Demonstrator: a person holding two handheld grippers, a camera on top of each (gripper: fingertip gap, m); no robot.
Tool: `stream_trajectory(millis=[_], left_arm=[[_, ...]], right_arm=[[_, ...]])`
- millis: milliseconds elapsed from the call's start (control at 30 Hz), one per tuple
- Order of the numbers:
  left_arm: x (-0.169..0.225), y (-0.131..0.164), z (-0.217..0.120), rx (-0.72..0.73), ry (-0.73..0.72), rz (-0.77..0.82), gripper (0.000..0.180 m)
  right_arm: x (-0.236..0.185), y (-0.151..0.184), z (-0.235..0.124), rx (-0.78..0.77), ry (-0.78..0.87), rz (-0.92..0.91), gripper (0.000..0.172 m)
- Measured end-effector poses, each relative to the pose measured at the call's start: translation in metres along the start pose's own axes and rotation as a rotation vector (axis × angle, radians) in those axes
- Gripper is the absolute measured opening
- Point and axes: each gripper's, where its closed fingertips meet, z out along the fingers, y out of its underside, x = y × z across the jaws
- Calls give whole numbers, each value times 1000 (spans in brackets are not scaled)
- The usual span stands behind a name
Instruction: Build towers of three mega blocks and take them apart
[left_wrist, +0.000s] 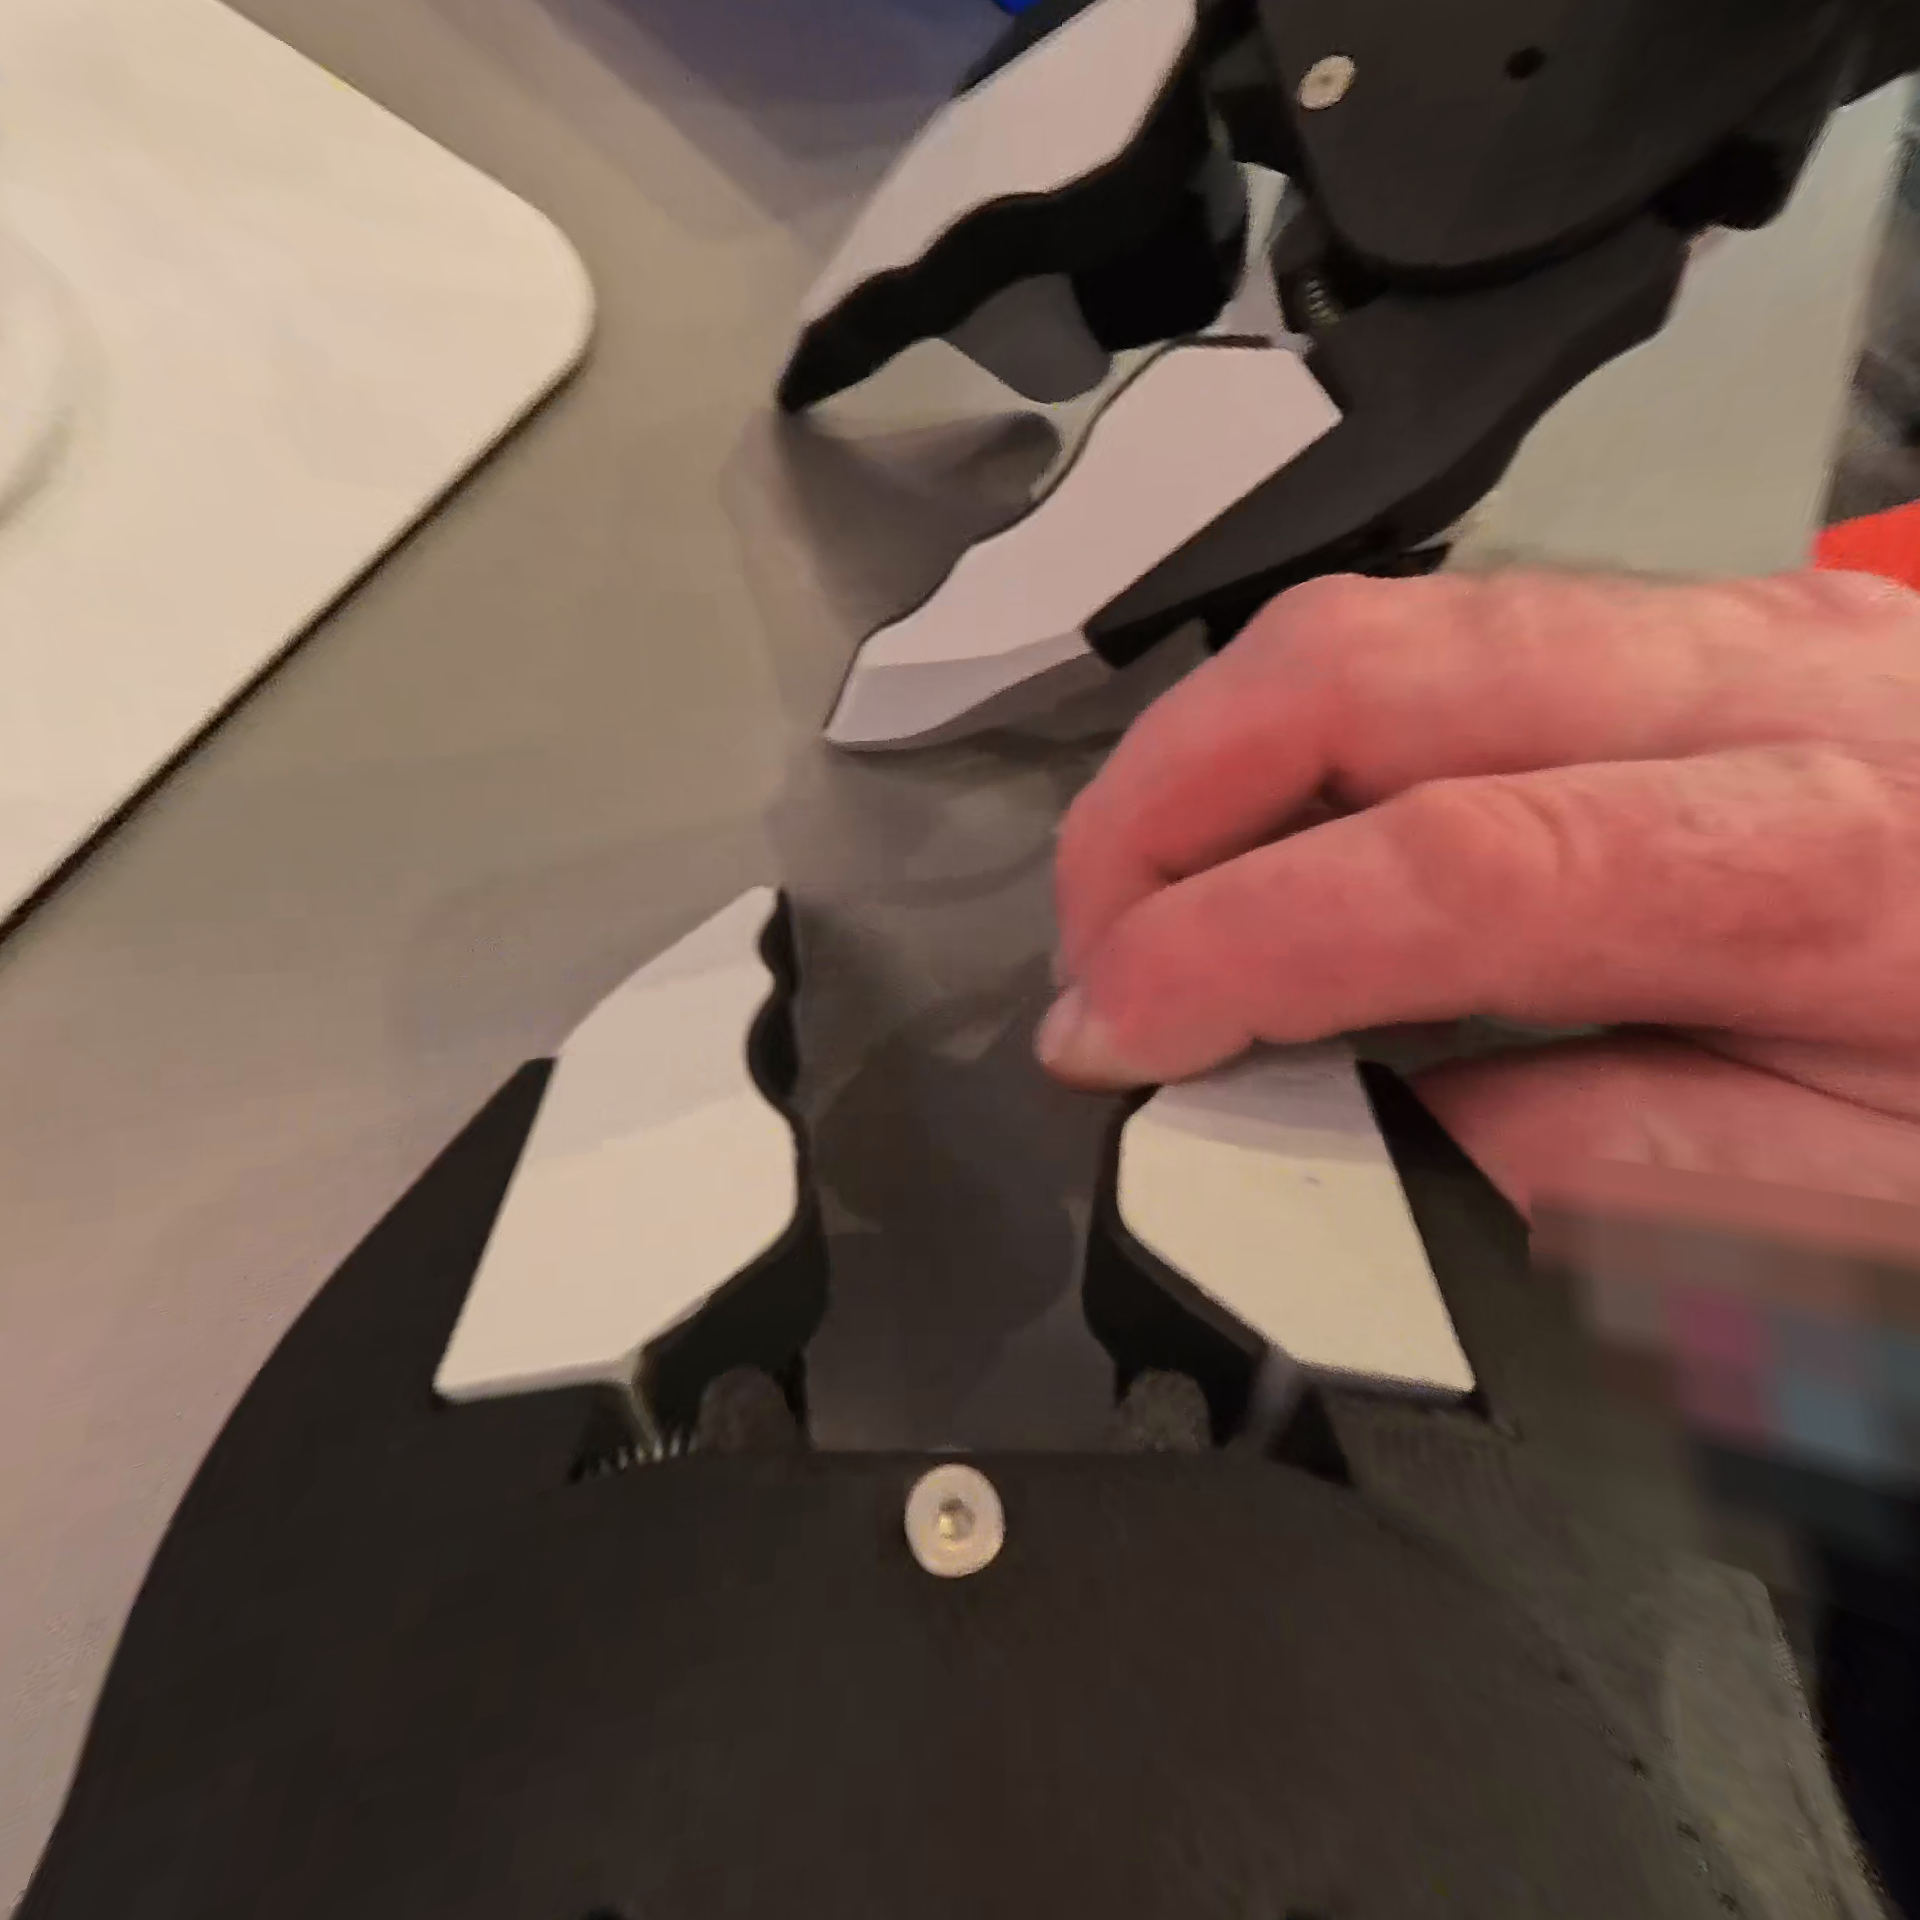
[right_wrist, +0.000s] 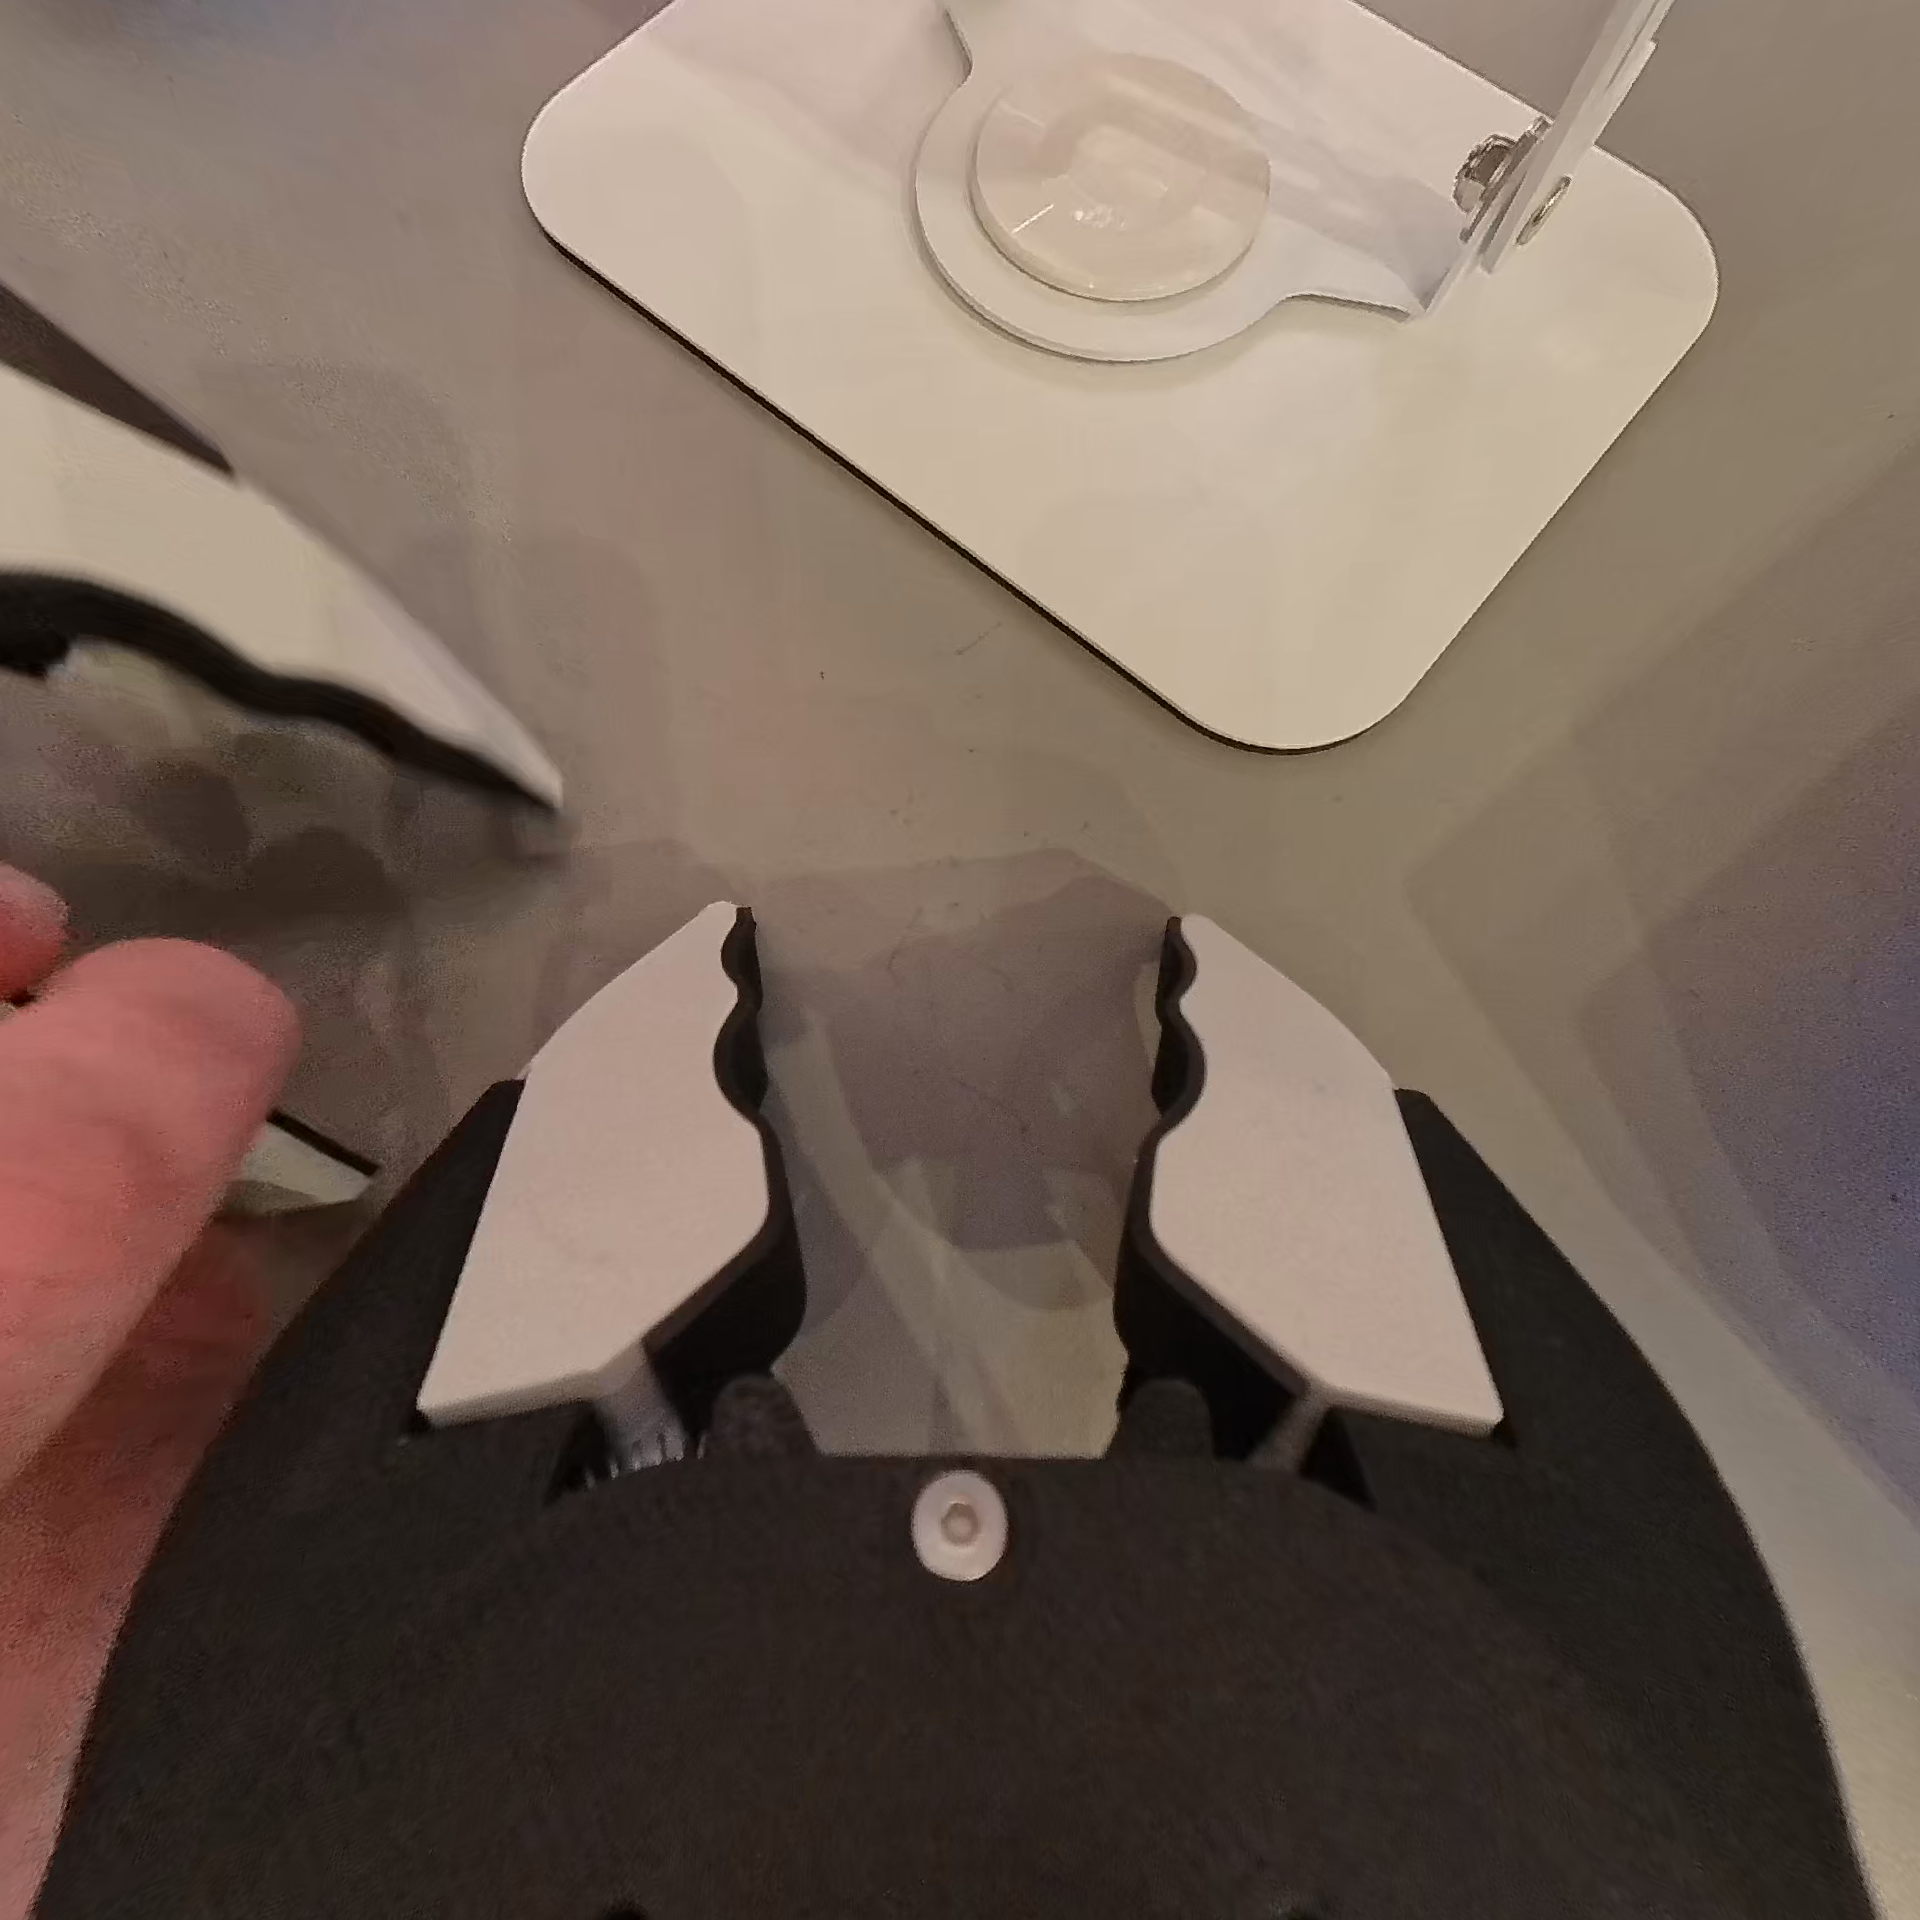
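Both wrist cameras close above table (right_wrist: 727, 623)

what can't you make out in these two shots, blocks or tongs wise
- Mega blocks: none in either view.
- Left tongs: a hand covers the right fingertip in the left wrist view; in the right wrist view the edge crops them.
- Red thing: cropped by the frame edge in the left wrist view.
- White stand: its upright is cut off at the top.

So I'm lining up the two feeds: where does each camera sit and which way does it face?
Left wrist view: on the left gripper, facing forward and down at the grey table; a hand covers its right finger; right gripper ahead.
Right wrist view: on the right gripper, aimed at table and white stand base.
Shared: table, base, hand, both grippers open, nothing between their fingers.
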Motion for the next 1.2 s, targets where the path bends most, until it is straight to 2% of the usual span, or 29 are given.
stream_trajectory(millis=[100, 233, 500, 633, 700, 833, 1000, 1133, 1200], left_arm=[[5, -1, 4, -13, 16, 30, 47], [-5, -3, 6, -9, -87, 14, 65], [-15, -4, -3, 35, -220, 19, 61], [-6, -6, -9, 77, -223, 97, 23], [-5, -3, -11, 74, -202, 86, 16], [-15, 6, -9, 44, -176, -190, 37], [-23, 2, -12, 98, -244, -276, 47], [-22, 3, -10, 85, -286, -284, 56], [-34, 5, -12, 81, -393, -335, 61]], right_arm=[[0, 0, 0, 0, 0, 0, 74], [0, 0, 0, 0, 0, 0, 74], [0, 0, 0, 0, 0, 0, 74], [0, 0, 0, 0, 0, 0, 74], [0, 0, 0, 0, 0, 0, 74], [0, 0, 0, 0, 0, 0, 74], [0, 0, 0, 0, 0, 0, 74], [0, 0, 0, 0, 0, 0, 74], [0, 0, 0, 0, 0, 0, 74]])
